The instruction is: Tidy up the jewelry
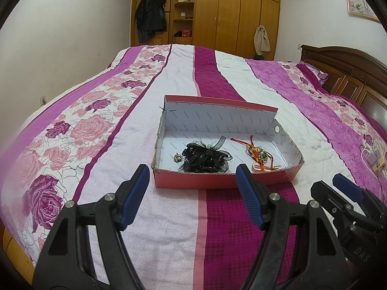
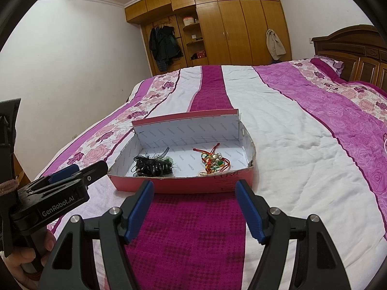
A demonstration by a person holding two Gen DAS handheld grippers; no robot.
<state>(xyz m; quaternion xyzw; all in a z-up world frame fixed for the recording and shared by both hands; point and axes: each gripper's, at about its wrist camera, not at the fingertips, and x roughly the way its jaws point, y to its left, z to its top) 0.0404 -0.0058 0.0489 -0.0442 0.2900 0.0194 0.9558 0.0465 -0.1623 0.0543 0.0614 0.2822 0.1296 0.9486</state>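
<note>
A shallow pink cardboard box (image 1: 217,181) (image 2: 183,185) with a white printed lining lies on the bed, its lid standing up at the back. Inside on the left is a tangle of black ribbon hair pieces (image 1: 205,157) (image 2: 151,165) with a small gold charm (image 1: 177,157) beside it. On the right lie red and orange corded bracelets with beads (image 1: 258,154) (image 2: 212,160). My left gripper (image 1: 192,176) hovers open just in front of the box, nothing between its blue pads. My right gripper (image 2: 194,191) is also open and empty before the box's near wall.
The bed (image 1: 169,217) wears a quilt striped in magenta, white and pink roses. A wooden headboard (image 2: 350,50) is at the right and a wardrobe (image 1: 229,17) stands behind. A white charger and cable (image 1: 373,159) lie at the right edge. A hand (image 2: 21,261) grips the left tool.
</note>
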